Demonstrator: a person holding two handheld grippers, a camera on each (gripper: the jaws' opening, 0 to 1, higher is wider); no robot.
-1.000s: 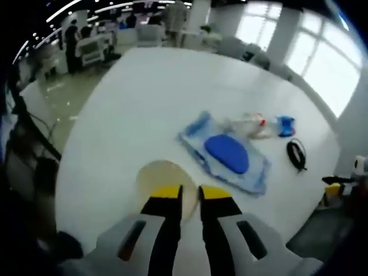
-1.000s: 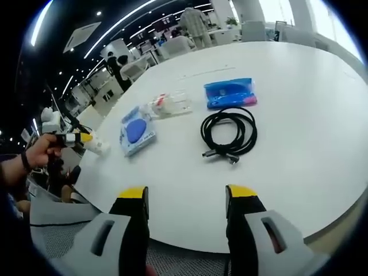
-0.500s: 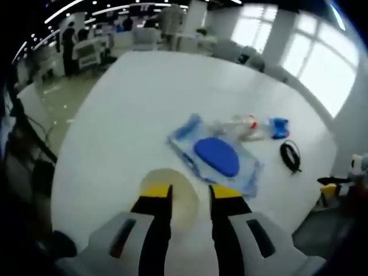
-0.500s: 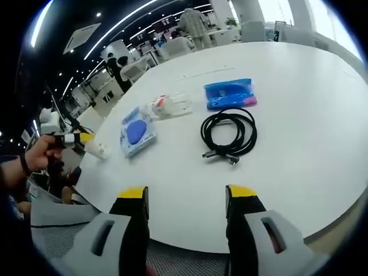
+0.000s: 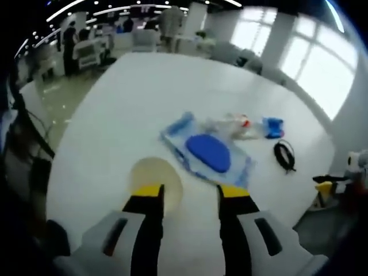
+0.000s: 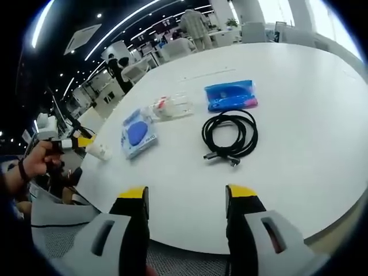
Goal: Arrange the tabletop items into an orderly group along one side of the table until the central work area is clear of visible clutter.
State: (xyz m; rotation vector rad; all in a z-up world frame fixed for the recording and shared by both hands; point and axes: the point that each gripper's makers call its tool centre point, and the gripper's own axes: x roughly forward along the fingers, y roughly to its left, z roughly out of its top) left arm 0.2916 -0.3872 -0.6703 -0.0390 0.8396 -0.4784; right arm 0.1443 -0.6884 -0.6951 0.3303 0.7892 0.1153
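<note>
Left gripper point(image 5: 187, 192) hangs over the pale round cup point(image 5: 154, 178) near the worktop point(image 5: 138, 98) edge, jaws apart and holding nothing — the cup sits free. Right gripper point(image 6: 187, 195) waits off the near edge, jaws wide, empty. Blue pouch point(image 5: 208, 154), clear packet point(image 6: 169, 106), blue case point(image 6: 231, 94) and black cable point(image 6: 230, 133) lie in a loose line — I'd say grouping is partly done, with tightening left.
</note>
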